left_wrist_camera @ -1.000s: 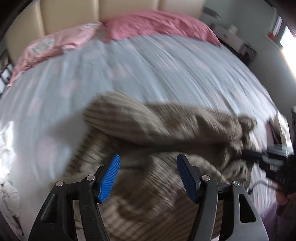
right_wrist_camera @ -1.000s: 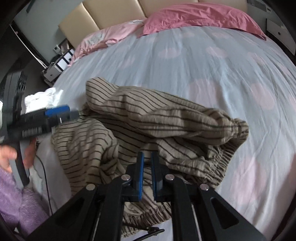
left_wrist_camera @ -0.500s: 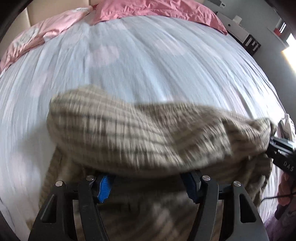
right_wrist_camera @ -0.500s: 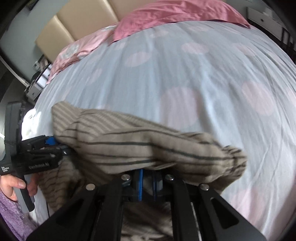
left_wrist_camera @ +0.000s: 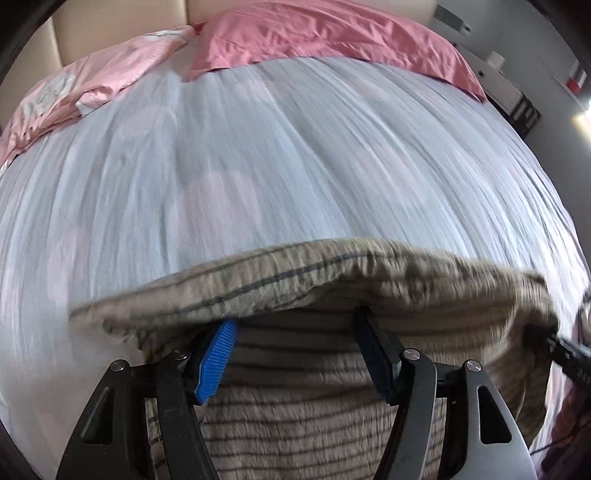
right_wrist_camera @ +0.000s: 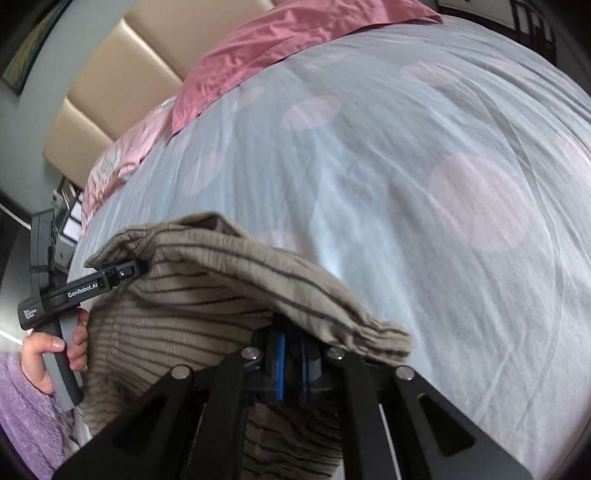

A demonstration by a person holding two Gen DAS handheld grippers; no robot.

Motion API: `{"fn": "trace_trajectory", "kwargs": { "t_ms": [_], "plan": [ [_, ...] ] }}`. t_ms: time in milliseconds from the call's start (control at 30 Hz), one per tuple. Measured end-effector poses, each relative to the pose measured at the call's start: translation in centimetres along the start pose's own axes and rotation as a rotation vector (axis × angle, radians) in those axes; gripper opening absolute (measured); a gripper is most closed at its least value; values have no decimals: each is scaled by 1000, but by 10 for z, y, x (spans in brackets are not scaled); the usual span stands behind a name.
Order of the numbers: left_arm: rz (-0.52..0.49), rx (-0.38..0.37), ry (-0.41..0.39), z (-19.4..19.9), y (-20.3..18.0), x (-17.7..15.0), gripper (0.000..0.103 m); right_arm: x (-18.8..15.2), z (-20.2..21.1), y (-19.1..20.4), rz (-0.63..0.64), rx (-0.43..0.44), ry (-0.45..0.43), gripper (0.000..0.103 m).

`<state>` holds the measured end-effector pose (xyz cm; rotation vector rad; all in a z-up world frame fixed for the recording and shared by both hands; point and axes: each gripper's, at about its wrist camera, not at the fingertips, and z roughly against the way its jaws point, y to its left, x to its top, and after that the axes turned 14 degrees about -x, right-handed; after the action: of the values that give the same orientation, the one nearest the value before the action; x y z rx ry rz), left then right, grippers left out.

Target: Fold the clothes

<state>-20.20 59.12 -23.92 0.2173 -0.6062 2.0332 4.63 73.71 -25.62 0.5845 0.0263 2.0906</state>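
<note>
A striped beige garment (left_wrist_camera: 332, 406) hangs lifted over the near edge of the bed (left_wrist_camera: 280, 158), its top edge stretched left to right between the two tools. In the left wrist view, the left gripper (left_wrist_camera: 299, 354) has its blue-padded fingers (left_wrist_camera: 216, 360) spread wide, and the cloth drapes over their tips, so I cannot tell whether they pinch anything. In the right wrist view the same tool sits at the far left, its tip at the garment's left corner (right_wrist_camera: 122, 273), held by a hand (right_wrist_camera: 48, 350) with a purple sleeve (right_wrist_camera: 22, 417) below it.

The right gripper (right_wrist_camera: 291, 365) has its fingers drawn narrow, close together, with the cloth's gathered right edge (right_wrist_camera: 369, 328) lying over them; the fabric seems caught between the pads, though the fold hides the exact contact.

The garment's body falls down toward the near side, below both tools. Beyond it the bed lies covered in a pale blue sheet with faint pink spots. Pink pillows (left_wrist_camera: 325, 33) lie at the far end against a tan padded headboard (right_wrist_camera: 122, 88). A dark shelf unit (left_wrist_camera: 517, 103) stands at the far right.
</note>
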Motion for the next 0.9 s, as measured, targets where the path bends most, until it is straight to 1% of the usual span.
{"fn": "trace_trajectory", "kwargs": {
  "t_ms": [100, 167, 300, 367, 433, 500, 567, 633, 700, 767, 833, 900],
  "plan": [
    [48, 0, -35, 12, 6, 0, 66, 3, 8, -7, -26, -2, -18, 7],
    [51, 20, -72, 28, 8, -1, 66, 6, 19, -10, -34, -25, -50, 7],
    [48, 101, -124, 63, 12, -9, 66, 11, 28, -15, -68, -54, -65, 7],
    [65, 102, -126, 82, 15, -16, 66, 11, 31, -13, -73, -54, -50, 7],
    [84, 85, -113, 92, 17, -15, 66, 11, 35, -10, -59, -55, -38, 9],
    [93, 75, -100, 92, 8, -17, 66, 8, 45, -5, -31, -63, -40, 12],
    [91, 95, -73, 91, 8, -23, 66, 6, 47, -7, -16, -83, -36, 12],
    [89, 115, -47, 89, 9, -30, 66, 4, 50, -9, -2, -103, -32, 17],
    [91, 127, -25, 79, 11, -34, 66, 2, 52, -12, 13, -123, -28, 19],
    [99, 111, 2, 67, 16, -35, 66, 1, 54, -14, 27, -141, -23, 20],
    [98, 108, 19, 55, 19, -31, 66, 0, 46, -15, 33, -123, -5, 20],
    [94, 107, 35, 39, 23, -23, 66, 1, 38, -13, 41, -105, -6, 20]
  ]
}}
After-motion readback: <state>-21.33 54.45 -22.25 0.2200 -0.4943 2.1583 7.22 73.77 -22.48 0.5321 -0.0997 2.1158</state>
